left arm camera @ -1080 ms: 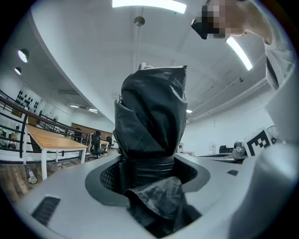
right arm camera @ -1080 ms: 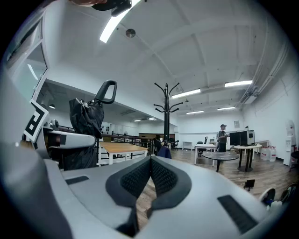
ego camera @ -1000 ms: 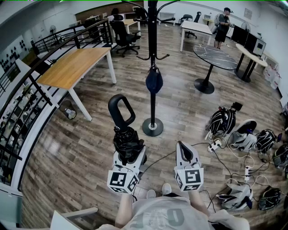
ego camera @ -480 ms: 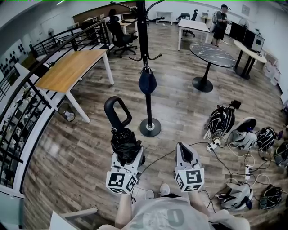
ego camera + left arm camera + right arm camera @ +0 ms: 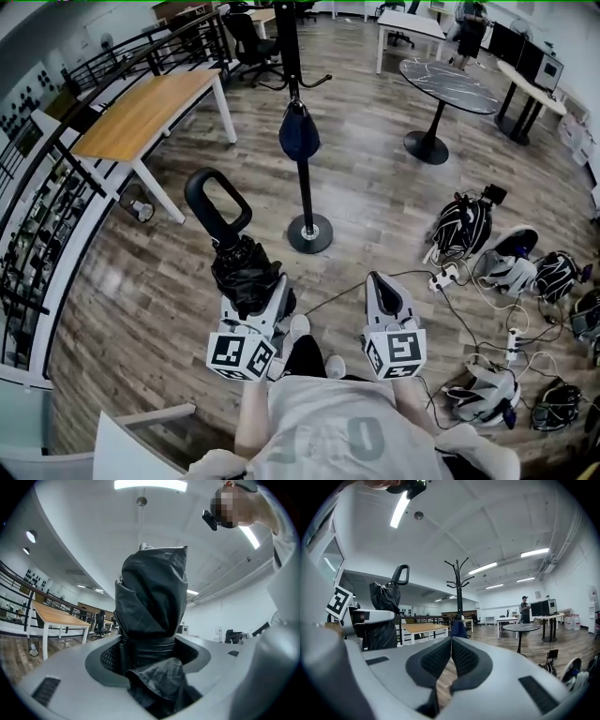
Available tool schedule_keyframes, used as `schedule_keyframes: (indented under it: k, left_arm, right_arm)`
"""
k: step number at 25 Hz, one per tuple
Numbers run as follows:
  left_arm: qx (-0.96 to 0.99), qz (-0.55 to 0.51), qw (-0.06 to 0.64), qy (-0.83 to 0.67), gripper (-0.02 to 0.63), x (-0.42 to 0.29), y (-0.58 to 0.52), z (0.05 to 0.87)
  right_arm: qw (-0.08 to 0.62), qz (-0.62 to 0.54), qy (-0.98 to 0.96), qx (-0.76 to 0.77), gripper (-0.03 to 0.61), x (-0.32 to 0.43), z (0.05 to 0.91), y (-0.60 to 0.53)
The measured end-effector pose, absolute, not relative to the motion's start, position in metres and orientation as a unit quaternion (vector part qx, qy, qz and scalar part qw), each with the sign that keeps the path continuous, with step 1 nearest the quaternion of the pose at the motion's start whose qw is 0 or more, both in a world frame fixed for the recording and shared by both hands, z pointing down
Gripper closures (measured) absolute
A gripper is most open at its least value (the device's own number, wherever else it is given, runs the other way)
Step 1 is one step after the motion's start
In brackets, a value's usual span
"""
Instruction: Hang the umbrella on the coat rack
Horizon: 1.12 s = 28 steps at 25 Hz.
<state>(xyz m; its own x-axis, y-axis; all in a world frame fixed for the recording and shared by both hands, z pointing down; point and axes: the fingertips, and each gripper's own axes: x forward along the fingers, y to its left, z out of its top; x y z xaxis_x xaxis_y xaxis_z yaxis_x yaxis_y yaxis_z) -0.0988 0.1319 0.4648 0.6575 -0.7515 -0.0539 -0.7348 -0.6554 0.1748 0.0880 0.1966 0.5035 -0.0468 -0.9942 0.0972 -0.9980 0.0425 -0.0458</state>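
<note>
A folded black umbrella (image 5: 239, 267) with a loop handle (image 5: 217, 204) stands upright in my left gripper (image 5: 251, 302), which is shut on its bundled canopy (image 5: 152, 616). The black coat rack (image 5: 298, 122) rises from a round base (image 5: 310, 233) straight ahead of me, with a dark blue bag (image 5: 299, 132) hanging on a low hook. In the right gripper view the coat rack (image 5: 459, 590) stands in the middle distance and the umbrella (image 5: 384, 602) shows at the left. My right gripper (image 5: 384, 298) is shut and holds nothing; its pads (image 5: 451, 656) meet.
A wooden table (image 5: 145, 112) and a black railing (image 5: 56, 187) stand to the left. A round dark table (image 5: 445, 89) is at the back right. Several helmets (image 5: 464, 230) and cables (image 5: 450, 300) lie on the floor at the right. A person (image 5: 472, 23) stands far off.
I have moved closer to the coat rack, whose base now lies nearer in the head view. The umbrella handle has leaned a little left. Both grippers hold as before.
</note>
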Motion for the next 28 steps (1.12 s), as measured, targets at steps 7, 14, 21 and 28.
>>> schedule_keyframes:
  k: [7, 14, 21, 28]
  left_arm:
    - [0.905, -0.082, 0.058, -0.414, 0.305, -0.094, 0.098, 0.46]
    - [0.899, -0.082, 0.069, -0.426, 0.305, -0.091, 0.028, 0.468]
    - [0.891, -0.058, 0.082, -0.442, 0.305, -0.093, -0.067, 0.485]
    - [0.899, -0.055, 0.075, -0.428, 0.305, -0.094, -0.203, 0.471]
  right_arm:
    - [0.01, 0.041, -0.721, 0.692, 0.548, 0.102, 0.505, 0.166]
    - [0.025, 0.039, -0.728, 0.684, 0.548, 0.101, 0.511, 0.1]
    - [0.034, 0.048, -0.733, 0.677, 0.548, 0.097, 0.517, -0.001]
    - [0.032, 0.05, -0.729, 0.682, 0.548, 0.089, 0.501, -0.144]
